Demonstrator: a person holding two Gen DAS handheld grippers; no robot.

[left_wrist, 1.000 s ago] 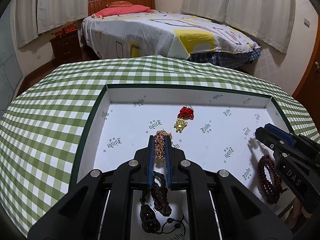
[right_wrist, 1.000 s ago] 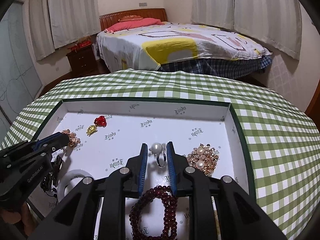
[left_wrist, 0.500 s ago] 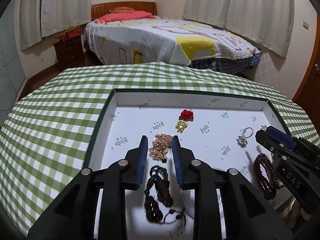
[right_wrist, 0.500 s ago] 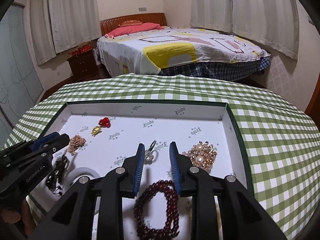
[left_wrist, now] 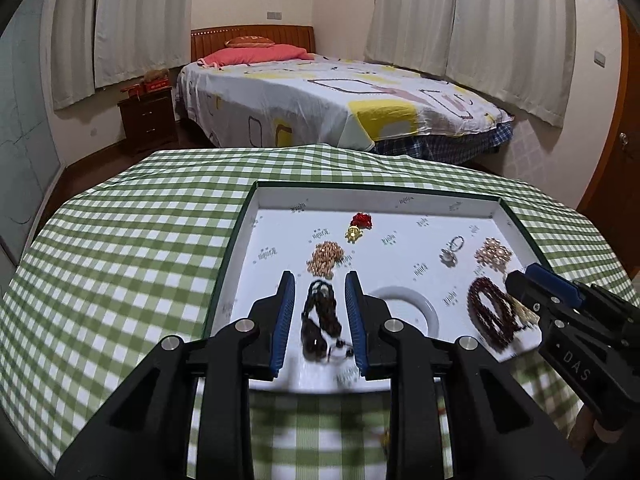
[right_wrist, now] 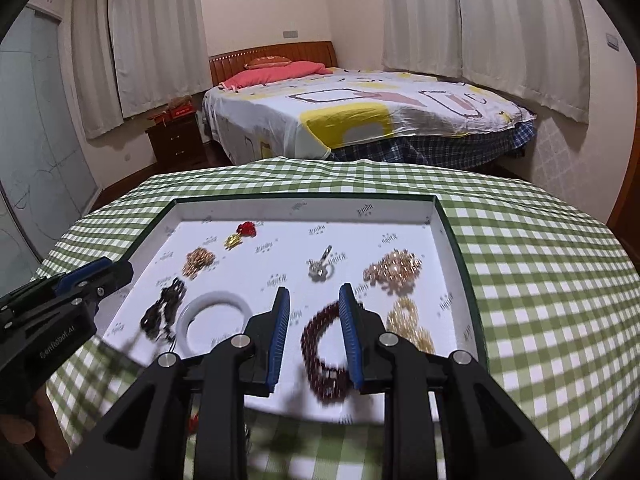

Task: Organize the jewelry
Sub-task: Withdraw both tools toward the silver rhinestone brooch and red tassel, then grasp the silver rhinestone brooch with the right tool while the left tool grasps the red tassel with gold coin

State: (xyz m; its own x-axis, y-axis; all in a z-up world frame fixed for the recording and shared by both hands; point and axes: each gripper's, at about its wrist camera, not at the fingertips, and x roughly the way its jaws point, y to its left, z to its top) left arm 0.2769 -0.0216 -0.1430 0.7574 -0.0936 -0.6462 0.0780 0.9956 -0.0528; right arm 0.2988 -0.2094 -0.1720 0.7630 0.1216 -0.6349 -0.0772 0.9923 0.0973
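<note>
Inside the white tray (right_wrist: 438, 216) lie beads (right_wrist: 324, 344) and a bangle (right_wrist: 212, 312); both hand-held grippers (left_wrist: 320, 300) (right_wrist: 314, 308), jaws just parted, grip nothing.

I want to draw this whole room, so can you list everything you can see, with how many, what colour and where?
Tray: one, white inside, green rim, on the table.
Tablecloth: one, green and white checks, over the table.
Charm: one, gold with red tassel, far part of tray.
Chain: one, rose gold, left part of tray.
Ring: one, silver, middle.
Brooch: one, gold with pearls, right part.
Dark cord: one, brown, near left.
Bangle: one, white, near middle.
Bead bracelet: one, dark red, near right.
Gold chain: one, near right corner.
Bed: one, white and yellow, behind.
Left gripper: black, blue pads, open.
Right gripper: same, open.
</note>
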